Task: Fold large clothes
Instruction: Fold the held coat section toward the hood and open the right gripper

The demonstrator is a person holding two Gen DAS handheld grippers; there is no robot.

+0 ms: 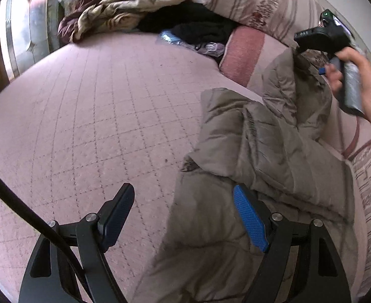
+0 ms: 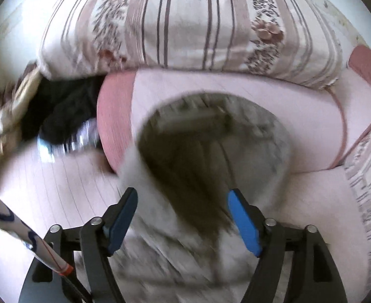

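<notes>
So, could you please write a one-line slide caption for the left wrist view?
Open left gripper hovers at the edge of a brown coat on a pink bed.

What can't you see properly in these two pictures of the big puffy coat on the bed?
- Coat: the left wrist view's bottom edge cuts off its lower part; the left gripper covers some of it.
- Coat in the right wrist view: motion blur smears it, so its folds are unreadable.
- Black clothes: too dark and bunched to identify, and partly tucked under the striped pillow.
- Shiny plastic items beside them: too small to name.
</notes>
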